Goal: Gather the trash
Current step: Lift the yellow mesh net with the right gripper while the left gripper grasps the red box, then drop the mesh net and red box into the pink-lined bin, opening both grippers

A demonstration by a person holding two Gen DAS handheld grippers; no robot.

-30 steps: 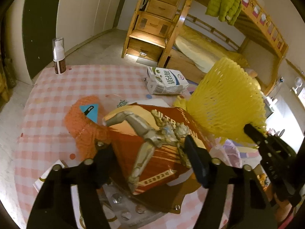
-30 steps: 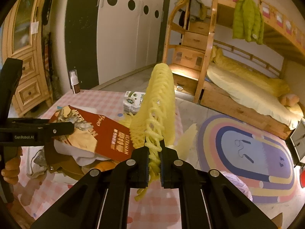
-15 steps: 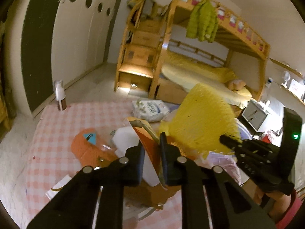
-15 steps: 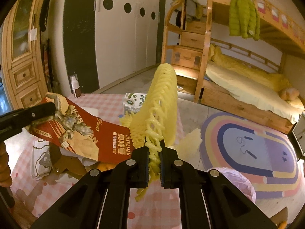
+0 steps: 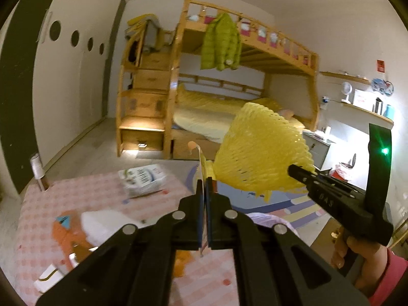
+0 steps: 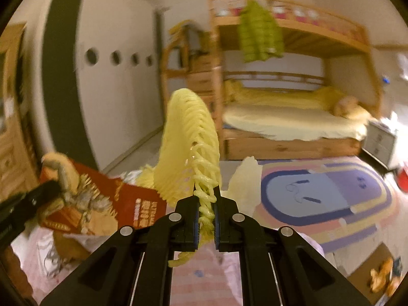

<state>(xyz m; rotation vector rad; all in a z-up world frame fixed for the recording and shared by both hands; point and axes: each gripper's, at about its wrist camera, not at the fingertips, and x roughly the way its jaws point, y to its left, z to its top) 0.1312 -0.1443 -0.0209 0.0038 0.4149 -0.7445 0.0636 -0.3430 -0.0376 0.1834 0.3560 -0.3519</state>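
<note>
Your left gripper (image 5: 205, 191) jaws clamp red card package (image 6: 102, 204) edge: thin, stiff, light. Right gripper (image 6: 205, 201) jaws pinch yellow foam net (image 6: 188, 148), soft, springy, beside package, above checked counter (image 5: 97, 186).

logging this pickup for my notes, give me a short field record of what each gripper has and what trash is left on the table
left gripper: shut on the red printed card, seen edge-on from its own camera
right gripper: shut on the yellow foam net
card and net: both lifted off the table
left on the checked tablecloth: white carton, orange wrapper, white crumpled piece
spray bottle: upright at the far left corner
</note>
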